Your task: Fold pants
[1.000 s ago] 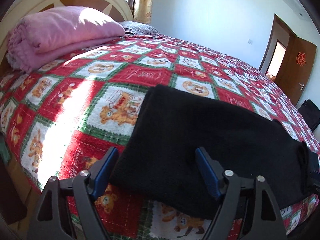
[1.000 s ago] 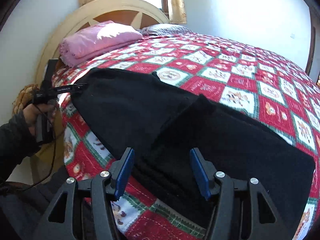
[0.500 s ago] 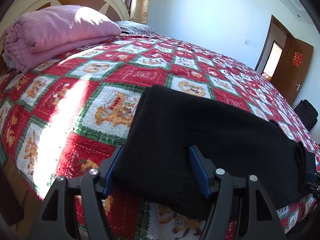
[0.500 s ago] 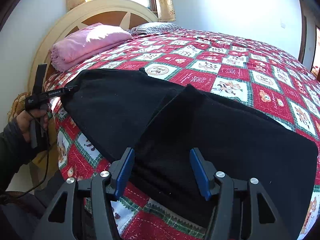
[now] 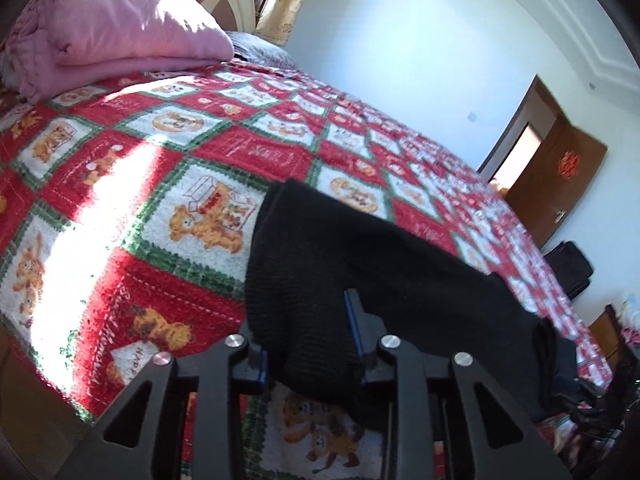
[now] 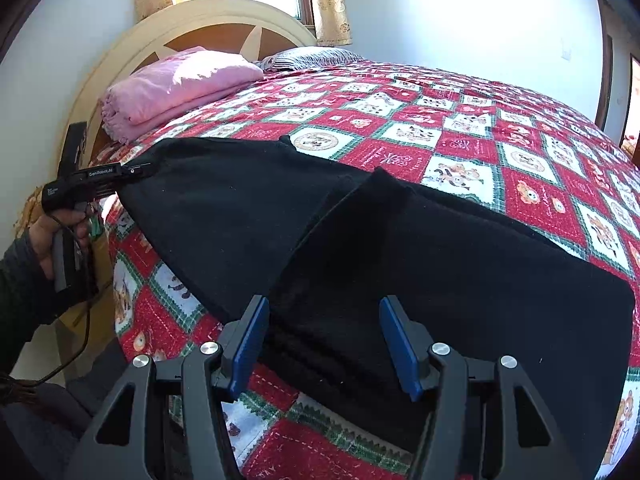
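Black pants (image 6: pixel 420 248) lie spread along the near edge of the bed, legs folded one over the other. In the left wrist view my left gripper (image 5: pixel 310 332) has its blue-padded jaws closing around the pants' end (image 5: pixel 320 280), which bunches and lifts between them. It also shows in the right wrist view (image 6: pixel 132 170) at the fabric's far left corner. My right gripper (image 6: pixel 324 336) is open, jaws wide apart, straddling the near hem of the pants without pinching it.
The bed has a red, green and white patterned blanket (image 5: pixel 120 184). A folded pink blanket (image 6: pixel 176 84) lies by the cream headboard (image 6: pixel 208 16). A brown door (image 5: pixel 560 176) and a black bag (image 5: pixel 568 268) stand on the far side.
My left gripper moved forward onto the pants' end, its jaws narrowed around the fabric and it tilted up, lifting the cloth. My right gripper stayed open over the hem.
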